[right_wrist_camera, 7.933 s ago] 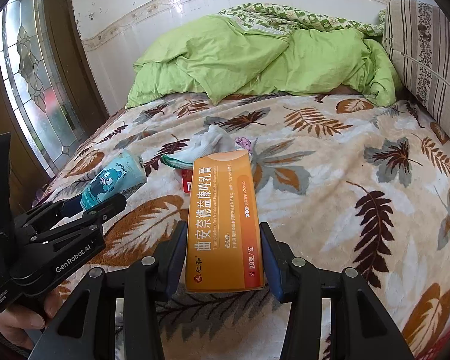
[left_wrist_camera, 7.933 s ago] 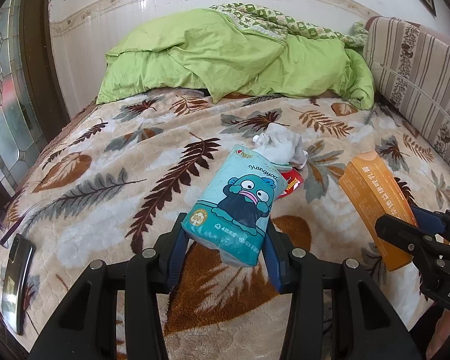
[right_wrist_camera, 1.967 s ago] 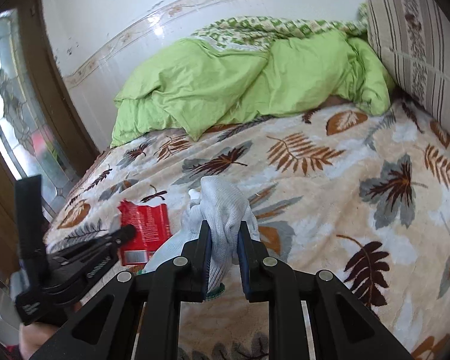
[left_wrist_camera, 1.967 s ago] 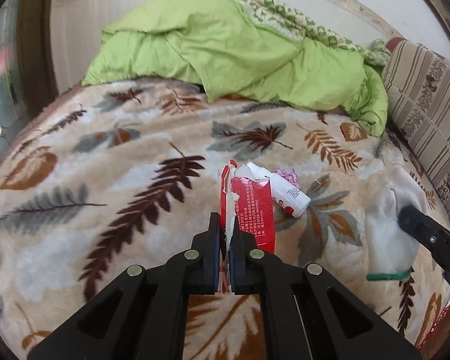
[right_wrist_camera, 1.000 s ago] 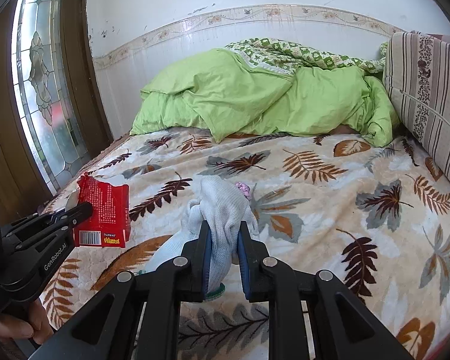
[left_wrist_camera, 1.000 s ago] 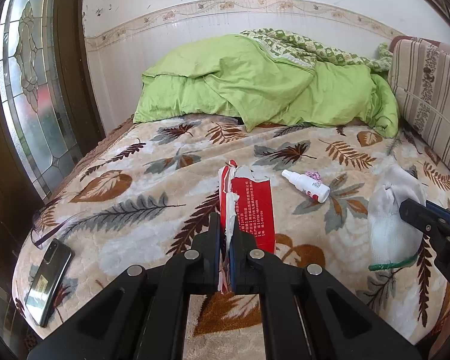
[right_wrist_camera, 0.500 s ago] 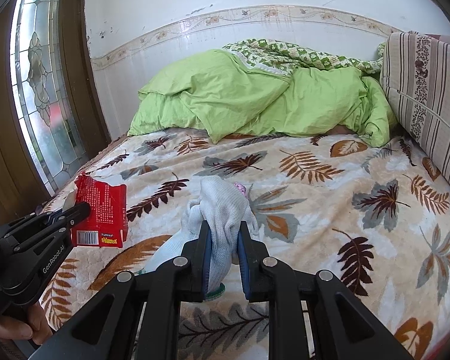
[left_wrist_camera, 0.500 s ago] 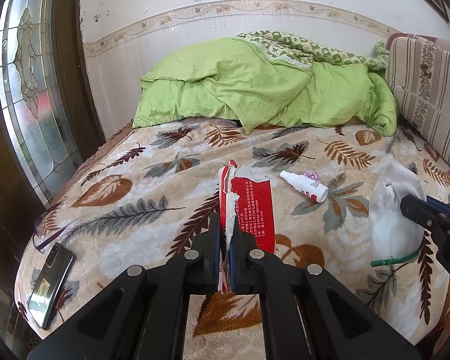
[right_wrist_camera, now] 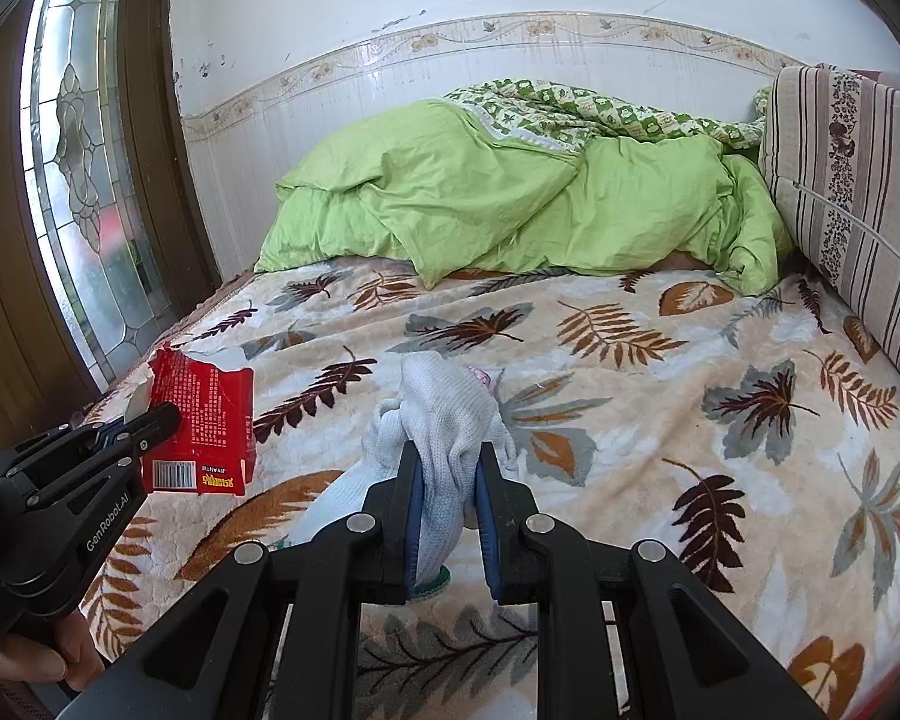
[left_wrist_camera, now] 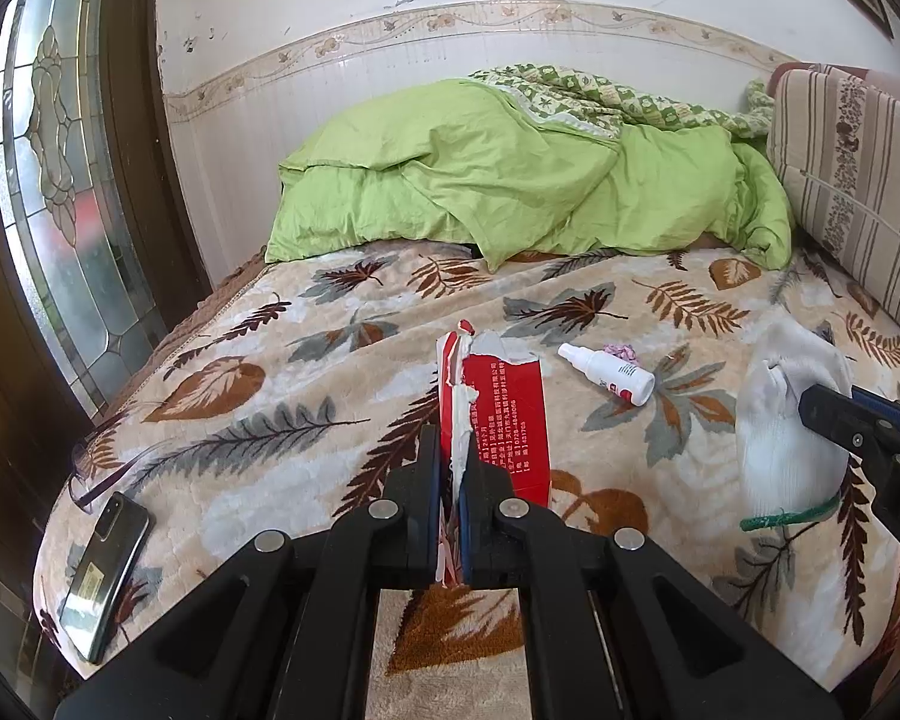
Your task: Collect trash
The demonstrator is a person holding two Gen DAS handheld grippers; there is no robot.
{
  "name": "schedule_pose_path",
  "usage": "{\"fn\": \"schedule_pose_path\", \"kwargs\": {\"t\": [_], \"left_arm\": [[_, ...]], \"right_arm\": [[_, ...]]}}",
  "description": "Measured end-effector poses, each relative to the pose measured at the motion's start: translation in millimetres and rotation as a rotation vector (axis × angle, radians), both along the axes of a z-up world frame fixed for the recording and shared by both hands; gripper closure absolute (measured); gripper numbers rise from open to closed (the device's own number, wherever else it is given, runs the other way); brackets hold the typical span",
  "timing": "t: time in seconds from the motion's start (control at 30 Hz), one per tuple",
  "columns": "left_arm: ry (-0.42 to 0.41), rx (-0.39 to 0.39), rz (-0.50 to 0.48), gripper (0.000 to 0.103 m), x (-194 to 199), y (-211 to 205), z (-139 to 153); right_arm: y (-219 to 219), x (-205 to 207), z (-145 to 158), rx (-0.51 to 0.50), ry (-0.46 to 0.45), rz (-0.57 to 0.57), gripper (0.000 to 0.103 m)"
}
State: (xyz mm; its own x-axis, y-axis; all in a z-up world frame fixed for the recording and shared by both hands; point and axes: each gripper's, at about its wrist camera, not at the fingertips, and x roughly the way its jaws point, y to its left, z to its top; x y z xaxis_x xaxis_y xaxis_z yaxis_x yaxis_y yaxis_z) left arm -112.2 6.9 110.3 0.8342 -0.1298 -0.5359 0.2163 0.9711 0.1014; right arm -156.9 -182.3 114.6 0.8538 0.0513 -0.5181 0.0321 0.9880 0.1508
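My left gripper (left_wrist_camera: 449, 450) is shut on a torn red paper packet (left_wrist_camera: 510, 414) and holds it above the bed; the packet also shows at the left of the right wrist view (right_wrist_camera: 204, 420). My right gripper (right_wrist_camera: 447, 462) is shut on a white knit glove (right_wrist_camera: 444, 414) with a green cuff, held above the blanket; the glove also shows at the right of the left wrist view (left_wrist_camera: 786, 420). A small white spray bottle (left_wrist_camera: 607, 373) lies on the blanket beside a small pink scrap (left_wrist_camera: 621, 351).
The bed has a leaf-pattern blanket (left_wrist_camera: 342, 360). A green duvet (left_wrist_camera: 510, 180) is piled at its far end. A striped cushion (left_wrist_camera: 858, 180) stands along the right. A dark phone (left_wrist_camera: 105, 576) lies at the near left corner. A stained-glass door (left_wrist_camera: 60, 180) is on the left.
Both grippers have drawn back a little from the bed with the packet and the glove still held. The bottle and phone have not moved.
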Motion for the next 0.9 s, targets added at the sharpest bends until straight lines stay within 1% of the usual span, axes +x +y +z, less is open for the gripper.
{"fn": "schedule_pose_path", "kwargs": {"t": [0.9], "left_arm": [[-0.007, 0.004, -0.003, 0.099, -1.5, -2.2, 1.0]], "right_arm": [[-2.7, -1.7, 0.3, 0.0, 0.0, -0.002, 0.086]]}}
